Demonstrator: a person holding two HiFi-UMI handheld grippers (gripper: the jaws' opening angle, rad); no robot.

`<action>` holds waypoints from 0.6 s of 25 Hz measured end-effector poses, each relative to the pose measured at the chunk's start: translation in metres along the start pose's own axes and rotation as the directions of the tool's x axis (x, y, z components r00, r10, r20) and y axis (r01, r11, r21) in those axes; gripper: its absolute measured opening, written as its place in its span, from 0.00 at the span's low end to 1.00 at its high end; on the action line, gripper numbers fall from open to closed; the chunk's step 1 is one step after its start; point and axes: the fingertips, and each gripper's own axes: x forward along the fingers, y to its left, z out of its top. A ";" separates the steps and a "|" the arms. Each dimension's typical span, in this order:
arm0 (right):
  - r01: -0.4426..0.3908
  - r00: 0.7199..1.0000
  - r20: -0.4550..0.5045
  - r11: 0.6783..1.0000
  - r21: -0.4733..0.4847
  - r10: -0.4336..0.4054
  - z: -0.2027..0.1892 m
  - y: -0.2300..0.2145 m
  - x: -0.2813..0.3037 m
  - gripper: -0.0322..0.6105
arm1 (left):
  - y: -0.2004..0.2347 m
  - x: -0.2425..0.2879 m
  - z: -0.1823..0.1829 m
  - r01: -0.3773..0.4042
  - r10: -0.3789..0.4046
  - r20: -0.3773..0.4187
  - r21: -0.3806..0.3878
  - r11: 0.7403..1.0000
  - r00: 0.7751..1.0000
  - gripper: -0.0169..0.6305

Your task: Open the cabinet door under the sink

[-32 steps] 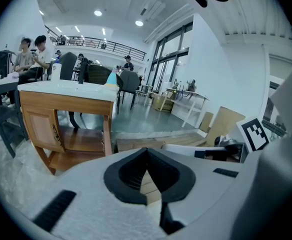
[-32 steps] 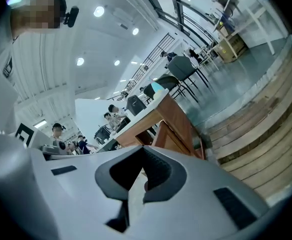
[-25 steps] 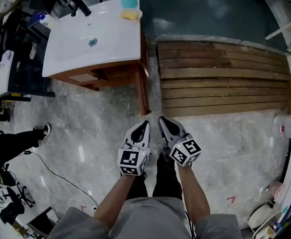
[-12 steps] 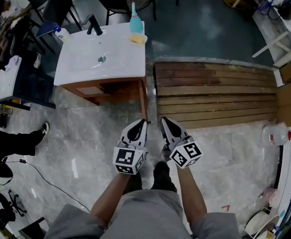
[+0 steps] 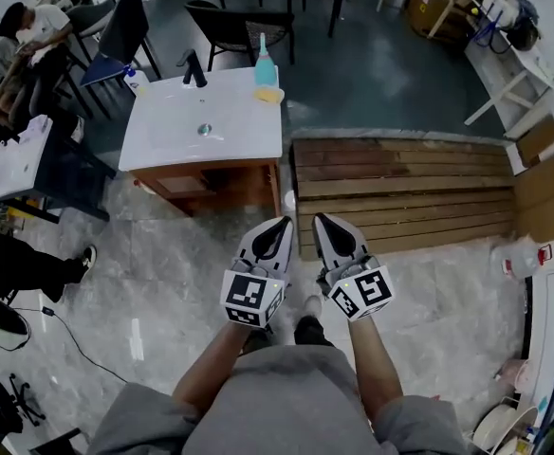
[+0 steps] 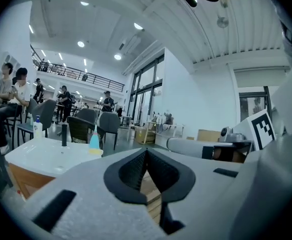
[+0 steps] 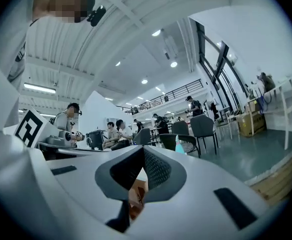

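Head view: the sink (image 5: 206, 121) sits upper left of centre, with its wooden cabinet (image 5: 215, 180) beneath and well apart from me. My left tool (image 5: 282, 226) and right tool (image 5: 322, 222) are both pinched closed and empty at mid-frame. I reckon nothing's begun: approach, grab and pull all remain.

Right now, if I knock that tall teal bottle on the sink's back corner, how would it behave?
It would probably tip easily: the teal bottle is tall and narrow. It stands near the edge of the white sink top, so it could fall off. It looks like plastic, so it is likely light rather than fragile, but I can't see how full it is.
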 end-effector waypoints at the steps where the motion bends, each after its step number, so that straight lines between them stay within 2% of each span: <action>1: -0.001 1.000 0.009 1.000 -0.015 0.001 0.007 0.005 -0.001 0.06 | -0.001 -0.004 0.008 -0.001 0.001 0.015 0.017 1.000 1.000 0.04; 5: 0.001 0.999 0.043 0.999 -0.049 0.001 0.026 0.019 0.000 0.06 | -0.001 -0.021 0.032 -0.023 0.016 0.070 0.095 0.995 0.997 0.04; 15: -0.022 0.998 0.063 0.992 -0.127 0.030 0.042 0.050 0.005 0.06 | 0.005 -0.046 0.058 -0.053 0.038 0.127 0.109 0.993 0.991 0.04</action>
